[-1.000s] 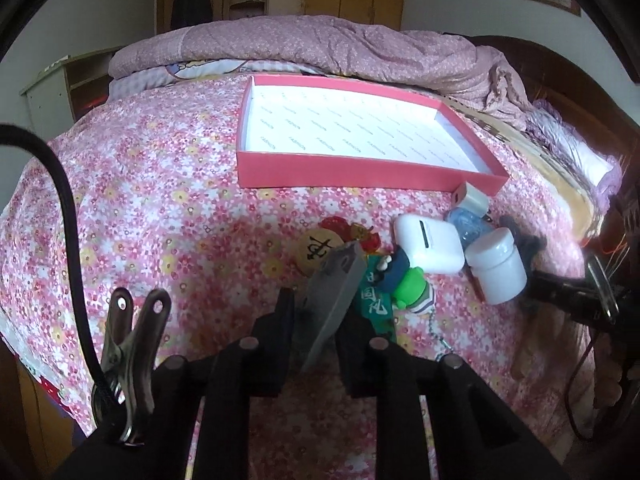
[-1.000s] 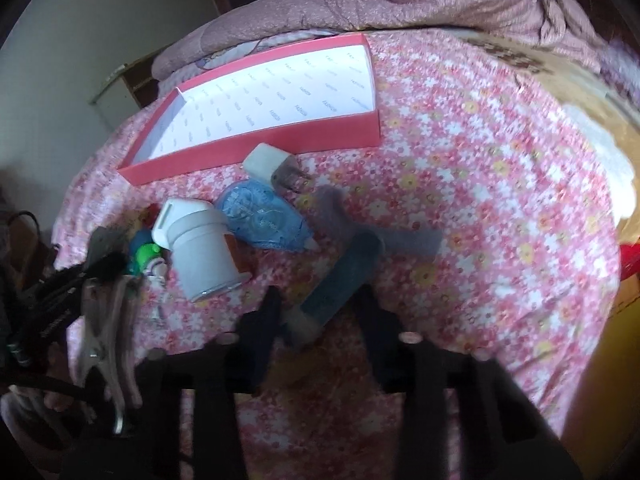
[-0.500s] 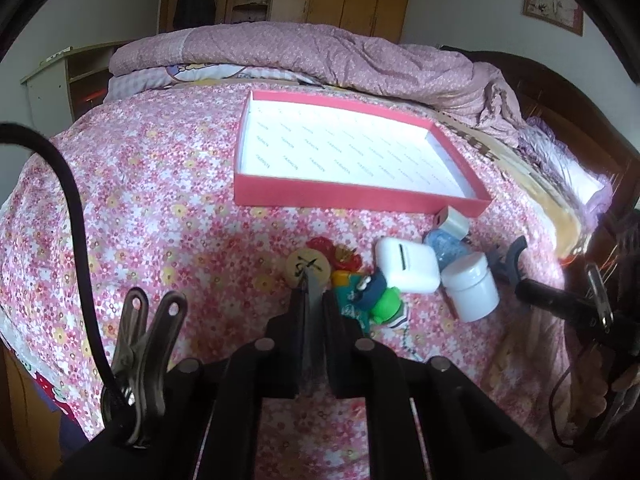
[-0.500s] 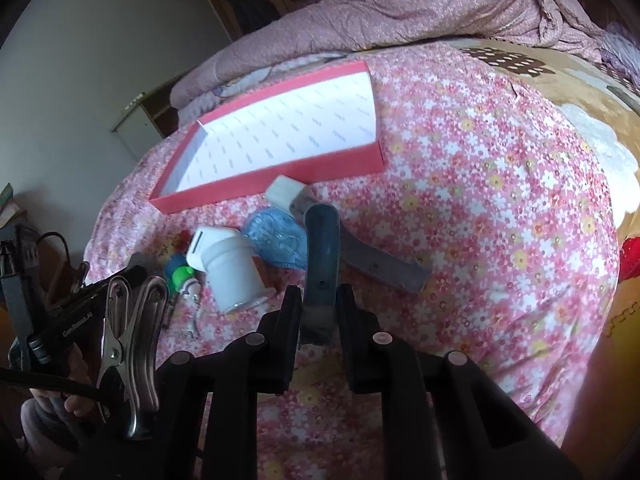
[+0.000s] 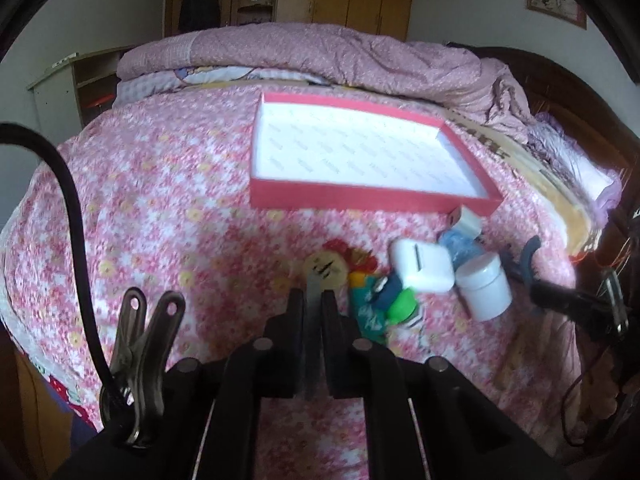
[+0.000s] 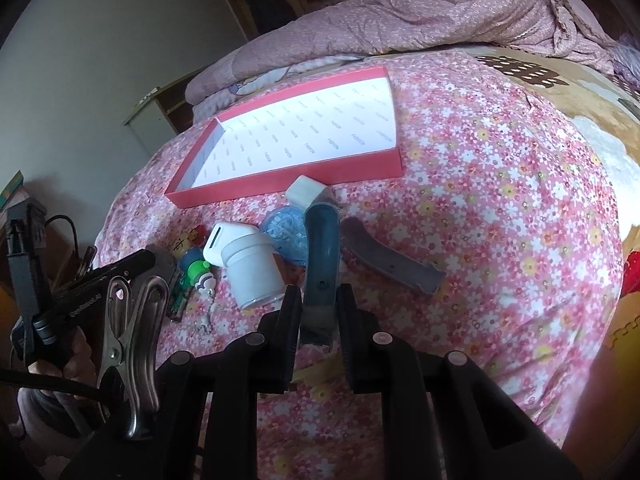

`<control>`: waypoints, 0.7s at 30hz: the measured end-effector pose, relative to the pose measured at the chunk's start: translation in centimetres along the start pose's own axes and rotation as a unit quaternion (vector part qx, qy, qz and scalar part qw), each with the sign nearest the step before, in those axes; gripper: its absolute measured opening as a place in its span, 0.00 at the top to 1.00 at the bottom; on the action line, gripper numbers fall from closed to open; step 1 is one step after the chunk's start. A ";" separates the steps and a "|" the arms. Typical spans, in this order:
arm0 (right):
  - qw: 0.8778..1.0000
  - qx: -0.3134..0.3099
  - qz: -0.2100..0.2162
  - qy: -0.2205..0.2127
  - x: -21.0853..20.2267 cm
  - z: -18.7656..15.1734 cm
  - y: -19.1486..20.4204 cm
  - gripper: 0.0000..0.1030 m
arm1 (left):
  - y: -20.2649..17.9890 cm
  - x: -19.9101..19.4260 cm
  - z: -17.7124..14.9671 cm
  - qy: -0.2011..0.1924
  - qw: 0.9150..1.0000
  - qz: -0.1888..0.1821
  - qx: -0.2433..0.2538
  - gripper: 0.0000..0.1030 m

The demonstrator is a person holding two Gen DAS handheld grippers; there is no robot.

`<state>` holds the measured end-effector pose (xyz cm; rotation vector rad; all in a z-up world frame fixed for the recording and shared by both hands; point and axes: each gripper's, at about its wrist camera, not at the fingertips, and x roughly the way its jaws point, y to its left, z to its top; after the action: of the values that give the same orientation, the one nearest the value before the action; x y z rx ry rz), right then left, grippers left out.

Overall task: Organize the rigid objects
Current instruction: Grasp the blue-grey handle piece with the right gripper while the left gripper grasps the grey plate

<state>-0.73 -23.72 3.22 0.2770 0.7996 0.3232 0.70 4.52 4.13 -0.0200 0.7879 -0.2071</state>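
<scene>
I have both tongs pinching something. The left tongs (image 5: 314, 308) are pressed on a thin grey blade (image 5: 313, 292), edge-on at lower centre; it looks stiff, light and slick, so I'd grip flat faces well back from the tip. The right tongs (image 6: 318, 300) clamp the butt of a blue curved handle (image 6: 322, 248), rigid and probably light. The red tray (image 5: 360, 196), empty, lies up the bed beyond the clutter. In the way, between tongs and tray: a white jar (image 6: 256, 268), white case (image 5: 420, 266), blue tape dispenser (image 6: 286, 234), grey handle (image 6: 392, 260).
</scene>
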 end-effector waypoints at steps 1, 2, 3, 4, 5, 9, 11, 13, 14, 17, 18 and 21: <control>1.000 -0.002 0.001 -0.001 0.0 0.0 0.1 0.81 | 0.2 0.1 -0.2 0.003 1.000 -0.004 -0.003 0.91; 1.000 -0.002 0.001 -0.001 0.0 -0.1 0.1 0.81 | 0.4 0.0 -0.5 0.003 1.000 -0.011 -0.007 0.88; 1.000 -0.002 0.002 0.000 0.1 -0.1 0.2 0.81 | 0.5 0.0 -0.6 0.001 1.000 -0.011 -0.009 0.87; 1.000 -0.002 0.003 0.002 0.1 -0.1 0.2 0.81 | 0.6 -0.1 -0.8 0.000 1.000 -0.008 -0.010 0.83; 1.000 -0.003 0.004 0.002 0.1 -0.1 0.2 0.81 | 0.6 -0.1 -1.0 -0.002 1.000 -0.006 -0.009 0.81; 1.000 -0.003 0.006 0.003 0.2 -0.2 0.1 0.81 | 0.7 -0.3 -1.4 -0.006 1.000 -0.010 -0.011 0.78; 1.000 -0.001 0.008 0.000 0.1 -0.2 0.0 0.81 | 0.6 0.3 -1.8 0.013 1.000 -0.011 -0.009 0.78; 1.000 0.000 0.009 -0.001 0.0 -0.3 0.0 0.81 | 0.4 1.2 -2.4 0.033 0.999 -0.005 -0.007 0.78; 1.000 -0.001 0.009 -0.002 0.0 -0.3 0.0 0.81 | 0.3 1.3 -2.8 0.031 0.999 -0.002 -0.005 0.78; 1.000 0.000 0.009 -0.001 0.1 -0.4 -0.1 0.81 | -0.2 1.0 -3.1 0.022 1.000 0.003 0.007 0.91; 1.000 0.001 0.009 -0.001 0.1 -0.4 -0.1 0.81 | -0.2 0.9 -3.0 0.020 1.000 0.001 0.007 0.91; 1.000 -0.001 0.011 -0.002 0.0 -0.4 0.0 0.81 | -0.2 0.1 -2.6 0.005 1.000 -0.008 0.002 0.91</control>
<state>-0.97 -23.70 2.93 0.2851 0.7919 0.3440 -1.05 4.48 2.24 -0.0214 0.7982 -0.2233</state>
